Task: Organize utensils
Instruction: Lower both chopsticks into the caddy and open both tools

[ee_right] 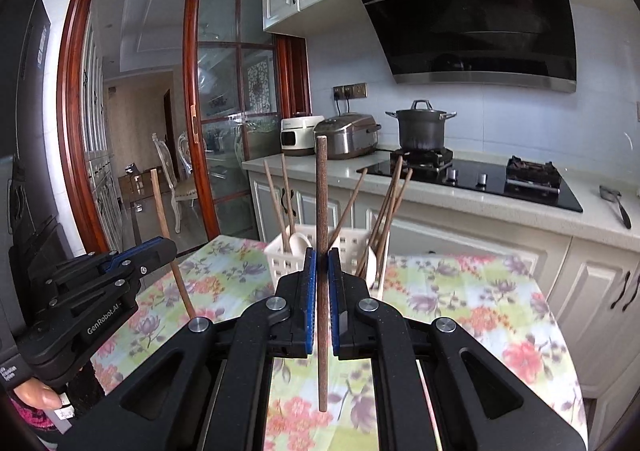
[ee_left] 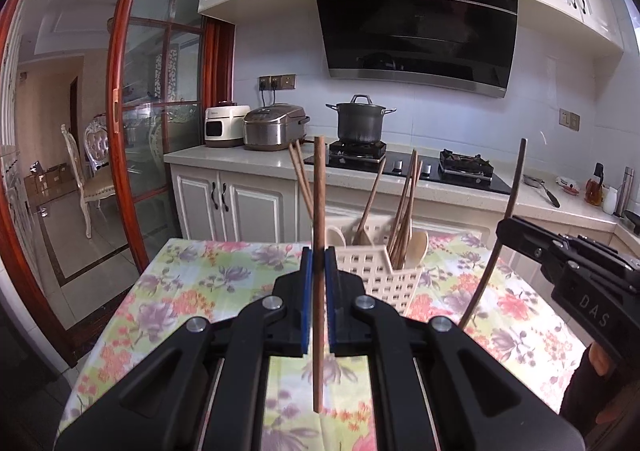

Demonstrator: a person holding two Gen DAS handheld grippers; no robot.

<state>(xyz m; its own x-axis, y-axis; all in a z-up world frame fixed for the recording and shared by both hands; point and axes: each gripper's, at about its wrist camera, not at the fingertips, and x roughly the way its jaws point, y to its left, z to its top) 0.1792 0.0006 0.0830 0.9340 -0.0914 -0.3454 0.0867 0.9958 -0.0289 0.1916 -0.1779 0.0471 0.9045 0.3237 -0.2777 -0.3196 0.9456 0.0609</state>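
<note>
My left gripper (ee_left: 319, 257) is shut on a brown wooden chopstick (ee_left: 318, 211), held upright above the floral table. My right gripper (ee_right: 322, 257) is shut on a darker chopstick (ee_right: 321, 203), also upright. Each gripper shows in the other's view: the right one (ee_left: 505, 227) with its chopstick (ee_left: 504, 219) at the right, the left one (ee_right: 170, 247) with its chopstick (ee_right: 168, 235) at the left. A cream slotted utensil basket (ee_left: 384, 271) stands ahead on the table, also in the right wrist view (ee_right: 288, 259). It holds several chopsticks (ee_left: 404, 211) and pale spoons (ee_left: 418, 247).
The table has a floral cloth (ee_left: 200, 291) with its far edge just behind the basket. Beyond is a counter (ee_left: 224, 157) with two cookers, a pot (ee_left: 360, 123) on the hob, and a range hood above. A glass sliding door (ee_left: 160, 111) stands at the left.
</note>
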